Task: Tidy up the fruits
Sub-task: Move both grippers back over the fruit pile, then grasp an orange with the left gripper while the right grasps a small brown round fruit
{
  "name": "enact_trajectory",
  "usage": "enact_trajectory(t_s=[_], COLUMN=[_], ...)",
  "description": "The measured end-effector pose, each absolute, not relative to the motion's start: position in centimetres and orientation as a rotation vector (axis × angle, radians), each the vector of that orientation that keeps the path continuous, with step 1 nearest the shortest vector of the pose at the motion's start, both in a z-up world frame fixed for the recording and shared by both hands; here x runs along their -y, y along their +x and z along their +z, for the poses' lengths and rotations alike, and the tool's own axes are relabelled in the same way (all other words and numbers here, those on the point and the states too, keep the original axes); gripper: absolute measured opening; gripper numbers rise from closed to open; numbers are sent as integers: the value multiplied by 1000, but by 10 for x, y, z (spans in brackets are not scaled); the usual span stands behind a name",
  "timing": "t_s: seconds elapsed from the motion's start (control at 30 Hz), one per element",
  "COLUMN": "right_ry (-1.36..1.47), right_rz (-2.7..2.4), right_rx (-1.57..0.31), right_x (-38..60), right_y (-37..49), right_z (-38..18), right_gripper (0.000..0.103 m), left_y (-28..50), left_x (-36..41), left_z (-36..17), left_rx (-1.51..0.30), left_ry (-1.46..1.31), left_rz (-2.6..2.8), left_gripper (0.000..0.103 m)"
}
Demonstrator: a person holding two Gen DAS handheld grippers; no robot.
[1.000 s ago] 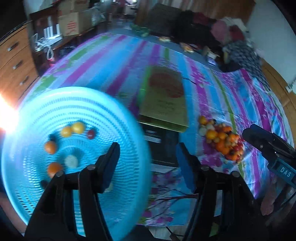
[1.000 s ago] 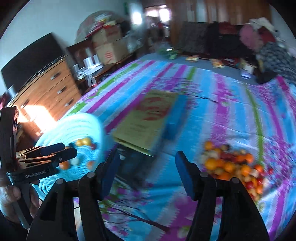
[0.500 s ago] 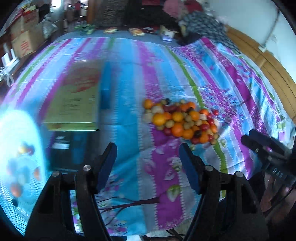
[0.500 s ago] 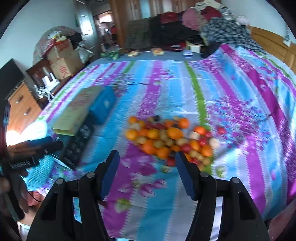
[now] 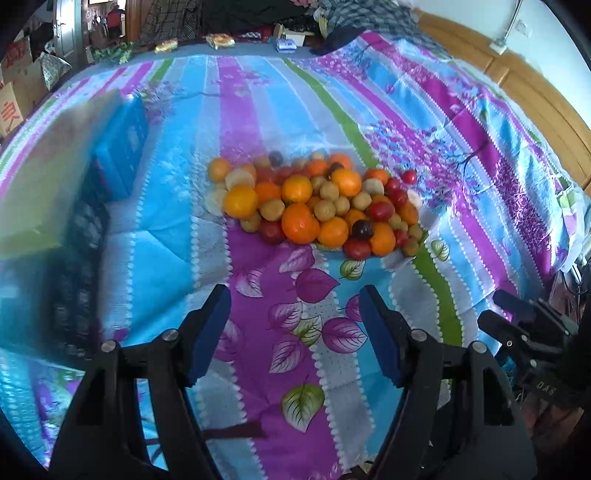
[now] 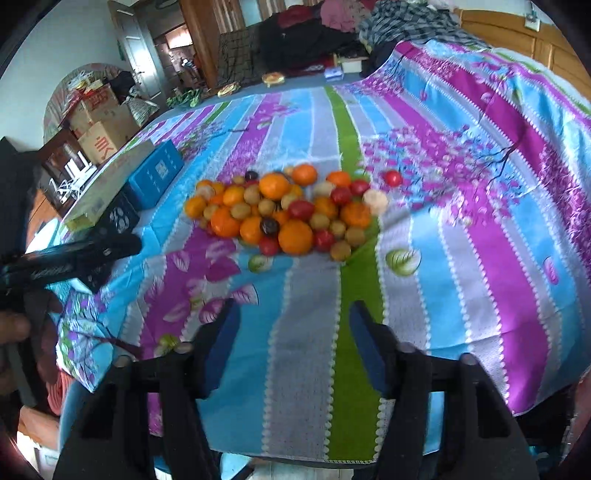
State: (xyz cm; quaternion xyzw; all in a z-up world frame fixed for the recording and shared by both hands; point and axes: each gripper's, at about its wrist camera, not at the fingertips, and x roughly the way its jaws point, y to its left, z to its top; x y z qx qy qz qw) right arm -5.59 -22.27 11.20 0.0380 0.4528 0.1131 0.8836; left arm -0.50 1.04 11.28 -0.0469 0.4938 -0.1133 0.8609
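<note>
A heap of fruit lies in the middle of the striped bedspread: oranges, red tomato-like fruits, small brown-green ones and a couple of dark plums. My left gripper hovers short of the heap, open, with only cloth between its blue pads. The right gripper also hangs in front of the fruit heap; its jaws are closing with nothing between them. Each gripper shows at the edge of the other's view: the right gripper low on the right, the left gripper at the left.
Left of the heap lie a blue box, a flat cardboard box and a black crate. Cardboard cartons stand beyond the bed's left side. Clothes pile up at the far end. The bedspread's front edge hangs just below the grippers.
Both views have swung right, from the blue basket with a few fruits to the fruit heap, and dropped closer to the bed. The basket is out of view. The right jaws stand narrower.
</note>
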Motion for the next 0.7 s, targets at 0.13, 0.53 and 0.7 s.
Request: enact_trajectory(t_s=[0.13,0.53,0.7], right_ry=[79,159,173], right_rz=[273,254,244], right_rx=[-964,-1006,-1005], right_x=[229,261,268], right_y=[-56,-41,-38], right_z=[92,61,58], right_gripper=[50,50,50], left_y=[9,75,80], left_x=[-6,0,1], left_z=[92,43,42], left_rx=[-1050,-1058,-1022], left_ry=[-141,-229,-209], left_rz=[-263,-245,-230], left_gripper=[52,44,46])
